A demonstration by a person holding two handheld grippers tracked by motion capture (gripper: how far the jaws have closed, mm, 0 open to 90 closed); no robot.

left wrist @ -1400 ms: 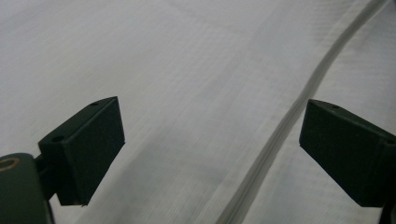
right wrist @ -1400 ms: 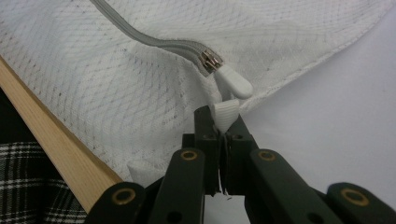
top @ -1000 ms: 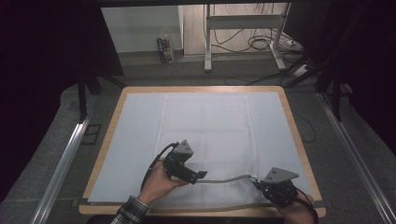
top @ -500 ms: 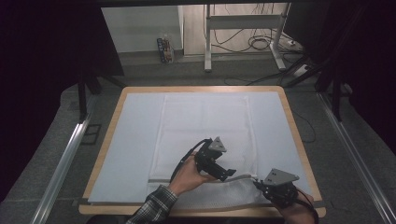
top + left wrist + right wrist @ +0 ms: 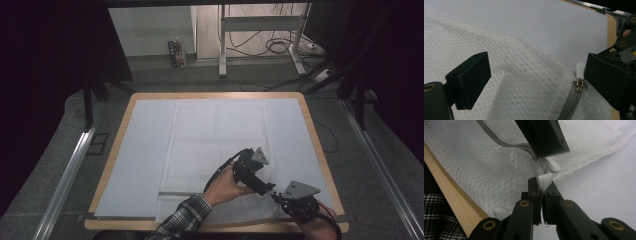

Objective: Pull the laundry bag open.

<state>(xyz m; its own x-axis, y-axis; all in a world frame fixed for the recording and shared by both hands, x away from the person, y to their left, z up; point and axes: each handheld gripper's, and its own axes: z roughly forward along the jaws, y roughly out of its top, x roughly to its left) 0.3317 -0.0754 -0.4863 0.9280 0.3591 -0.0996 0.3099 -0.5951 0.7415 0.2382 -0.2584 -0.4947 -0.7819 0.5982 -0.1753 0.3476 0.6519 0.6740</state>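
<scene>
One white tab [image 5: 545,181] between right hand-held gripper [image 5: 541,195] pads

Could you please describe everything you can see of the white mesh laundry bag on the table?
The white mesh laundry bag lies flat on a pale sheet over the wooden table. It is netted fabric with a diamond grid and a grey zipper along its near edge. The right claw is shut on a white tab at the corner; the open left claw straddles the zipper's white pull.

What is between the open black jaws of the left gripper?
In the left gripper view, the left gripper is open over the white mesh bag. The zipper and its white pull lie by the right-hand jaw; neither jaw presses them.
</scene>
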